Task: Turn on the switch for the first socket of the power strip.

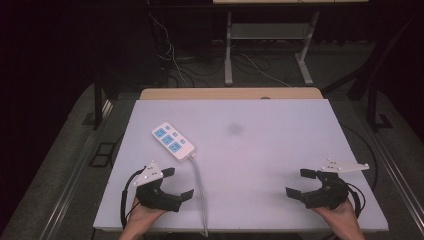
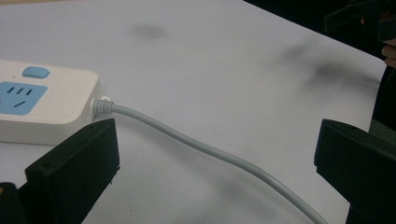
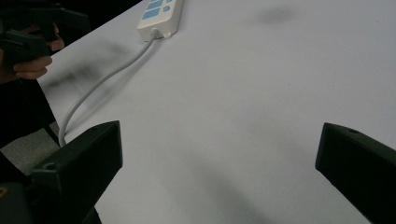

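Note:
A white power strip (image 1: 173, 140) with blue sockets lies on the left half of the white table (image 1: 260, 150). Its grey cable (image 1: 199, 190) runs toward the front edge and drops off it. My left gripper (image 1: 178, 183) rests near the front left, just left of the cable, jaws wide open and nothing between them. In the left gripper view the power strip (image 2: 42, 105) sits at the left and the cable (image 2: 215, 154) crosses between the jaws. My right gripper (image 1: 301, 183) stands open at the front right over bare table. The right gripper view shows the power strip (image 3: 161, 14) far off.
A wooden edge (image 1: 230, 93) borders the table's far side. Beyond it stand a metal desk frame (image 1: 265, 45) and loose floor cables (image 1: 170, 60). A faint dark smudge (image 1: 235, 129) marks the table's middle. The floor drops away close on both sides.

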